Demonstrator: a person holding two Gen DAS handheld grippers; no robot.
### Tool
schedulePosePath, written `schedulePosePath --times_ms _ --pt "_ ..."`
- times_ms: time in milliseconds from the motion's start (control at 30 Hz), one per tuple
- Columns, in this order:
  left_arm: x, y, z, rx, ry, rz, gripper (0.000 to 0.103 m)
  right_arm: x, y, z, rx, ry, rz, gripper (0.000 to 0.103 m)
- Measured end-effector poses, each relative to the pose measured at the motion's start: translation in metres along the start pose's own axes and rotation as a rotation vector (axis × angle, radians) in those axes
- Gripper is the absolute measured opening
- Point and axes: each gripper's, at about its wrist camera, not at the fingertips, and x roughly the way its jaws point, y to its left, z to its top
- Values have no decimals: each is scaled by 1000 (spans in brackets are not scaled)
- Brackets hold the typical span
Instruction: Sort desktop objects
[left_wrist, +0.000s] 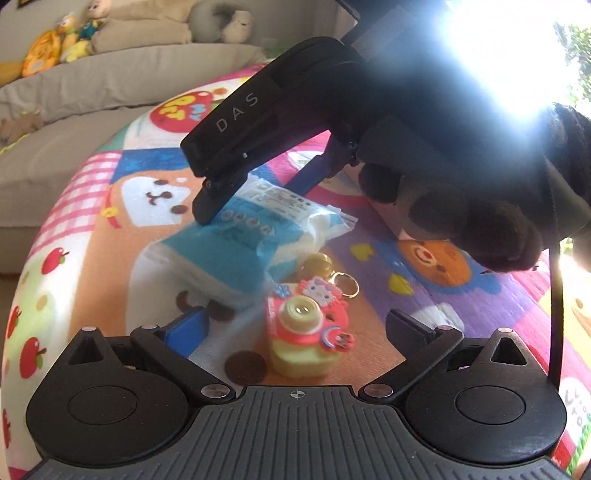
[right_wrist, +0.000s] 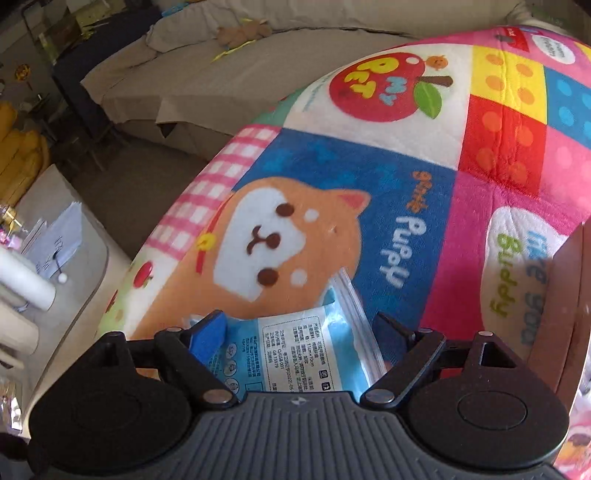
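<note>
A blue and white wipes packet lies on the cartoon-print blanket. My right gripper reaches down from above with its fingers spread on either side of the packet; in the right wrist view the packet lies between the open fingers. A pink and yellow toy camera keychain with a gold bell and ring lies just in front of my left gripper, which is open around it without touching.
A brown cardboard box stands at the right edge of the blanket. A grey sofa with plush toys lies behind. A brown coin-like disc lies by the toy camera. Strong window glare fills the upper right of the left wrist view.
</note>
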Motion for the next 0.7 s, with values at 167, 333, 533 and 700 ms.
schedulePosePath --times_ms 167,333,533,700 --pt "-5 -14 -7 43 19 6 103 -52 -4 -42 -12 -92 -59 87" --pt "-7 -29 -10 53 46 40 103 -120 -14 -100 -1 -325 -173 99" --pt "-9 -63 -9 107 89 -80 103 -158 -59 -188 206 -448 -351 103" --pt "19 -96 0 142 85 -134 103 -152 -94 -240 389 -400 -451 103"
